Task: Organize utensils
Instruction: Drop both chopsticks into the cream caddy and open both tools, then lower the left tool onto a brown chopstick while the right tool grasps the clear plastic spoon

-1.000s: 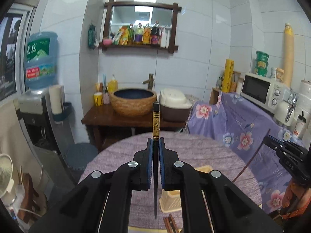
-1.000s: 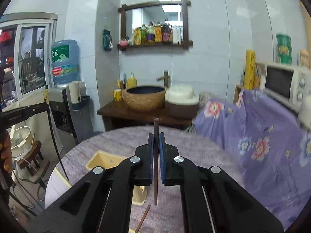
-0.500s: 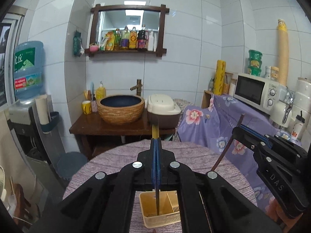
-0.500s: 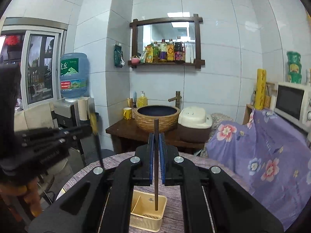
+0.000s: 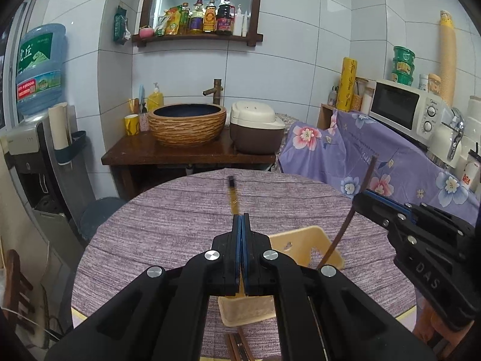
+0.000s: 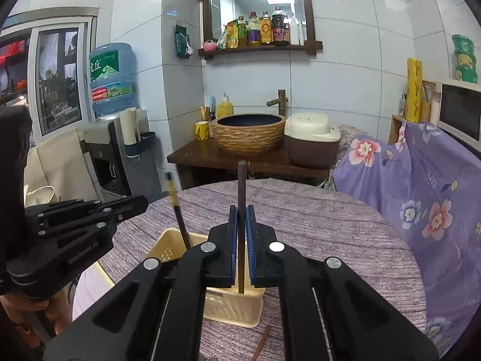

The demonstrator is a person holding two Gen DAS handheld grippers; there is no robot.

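Observation:
My left gripper (image 5: pixel 241 219) is shut on a dark chopstick with a gold and black top (image 5: pixel 233 194), held upright. Its lower end dips into the pale yellow utensil basket (image 5: pixel 303 237) on the round purple table. In the right wrist view that same chopstick (image 6: pixel 177 210) slants into the basket (image 6: pixel 166 248). My right gripper (image 6: pixel 241 210) is shut on a plain brown chopstick (image 6: pixel 242 180), whose lower tip hangs just inside the basket's near side. From the left wrist view the right gripper (image 5: pixel 362 200) holds that brown chopstick (image 5: pixel 345 225) over the basket's right side.
Loose brown chopsticks (image 6: pixel 261 343) lie on the purple tablecloth (image 5: pixel 168 234) in front of the basket. Behind the table stand a wooden stand with a woven basin (image 5: pixel 188 124) and a rice cooker (image 5: pixel 255 131). A flowered cloth (image 6: pixel 421 186) covers the counter at right.
Both grippers have come down and closer together over the table. The basket now lies right under them, and both chopsticks' lower ends have dropped into it.

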